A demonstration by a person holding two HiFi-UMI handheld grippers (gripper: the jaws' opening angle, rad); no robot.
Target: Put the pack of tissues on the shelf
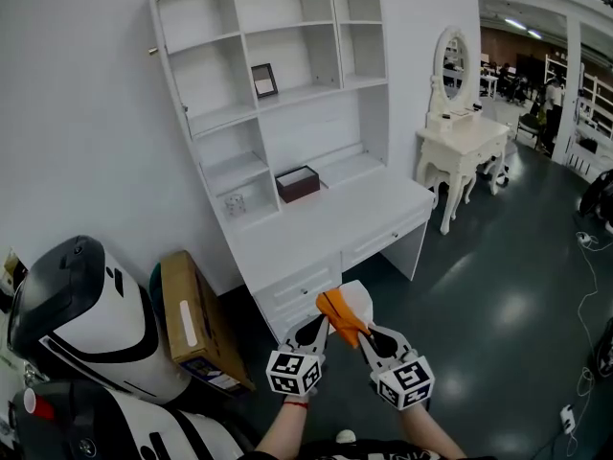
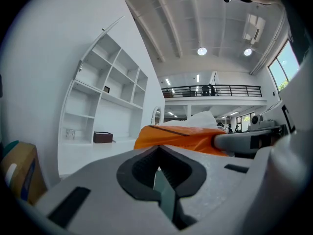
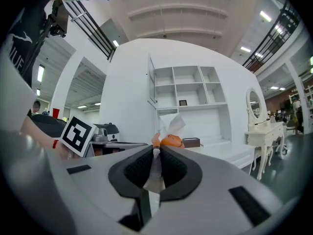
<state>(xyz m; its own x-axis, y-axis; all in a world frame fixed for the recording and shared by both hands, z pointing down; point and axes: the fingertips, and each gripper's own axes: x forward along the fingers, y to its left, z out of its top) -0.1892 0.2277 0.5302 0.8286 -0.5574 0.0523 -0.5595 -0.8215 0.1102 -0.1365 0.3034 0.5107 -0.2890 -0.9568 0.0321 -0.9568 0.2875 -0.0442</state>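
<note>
The white shelf [image 1: 316, 132] fills the wall ahead, its compartments mostly bare. The white tabletop [image 1: 345, 214] runs out below it, above a row of drawers. A white dressing table [image 1: 465, 147] with an oval mirror stands to the right, and only the head view shows the cardboard box [image 1: 196, 319] leaning on the floor to the left.

Low in that view the left hand-held gripper [image 1: 319, 329] and right hand-held gripper [image 1: 364, 338] meet on the orange pack of tissues [image 1: 337, 312], which is held in the air in front of the drawers, well short of the shelf.

The right gripper view shows that gripper's jaws closed on a pale fold of the pack [image 3: 171, 141], with a white tissue standing up from it. The left gripper view shows its jaws pressed together at the pack's lower edge [image 2: 181, 138].

A dark brown box [image 1: 298, 182] sits in a low compartment, and a small picture frame [image 1: 264, 80] stands in a higher one.
</note>
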